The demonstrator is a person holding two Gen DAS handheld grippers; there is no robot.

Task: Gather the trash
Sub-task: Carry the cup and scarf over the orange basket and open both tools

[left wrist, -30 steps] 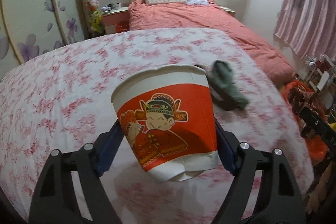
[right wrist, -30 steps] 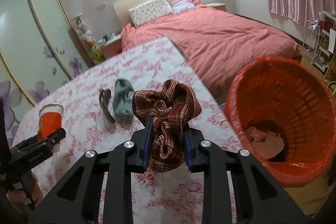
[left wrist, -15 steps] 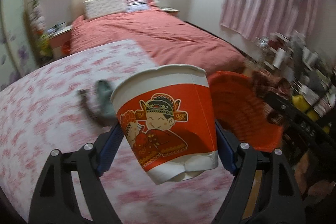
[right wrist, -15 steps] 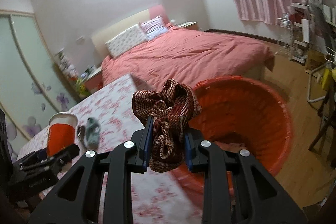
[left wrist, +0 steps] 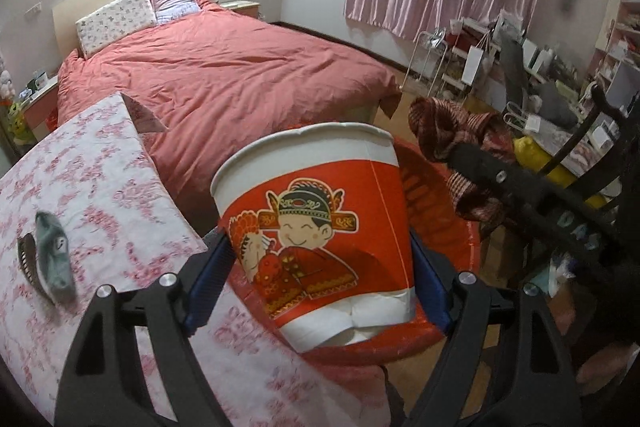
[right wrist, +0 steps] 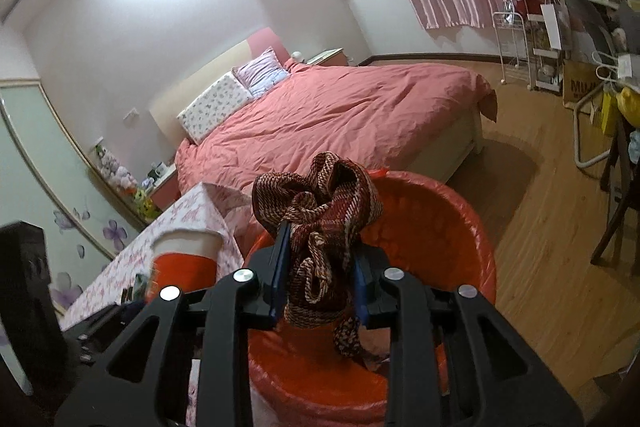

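We hold a big paper cup (left wrist: 316, 227) in our left tool (left wrist: 320, 267). The blue pads press on its two sides, so the tool stands wide around it. The cup hangs just over the near rim of the red bin (left wrist: 436, 203), next to the bench (left wrist: 92, 187) with the pink flower cloth.

Our right tool (right wrist: 318, 279) has a brown woven cloth (right wrist: 320, 203) between its pads, right over the open bin. Its jaws have just been opening, and the cloth sits loose between them, with a tail hanging down into the bin.

We think the cup is light and thin. It could dent if we squeeze hard, so the sides near the bottom are a good place to hold. The cloth is soft and floppy. It may catch on a pad when we let go.

A gray sock (left wrist: 54, 255) lies on the bench.
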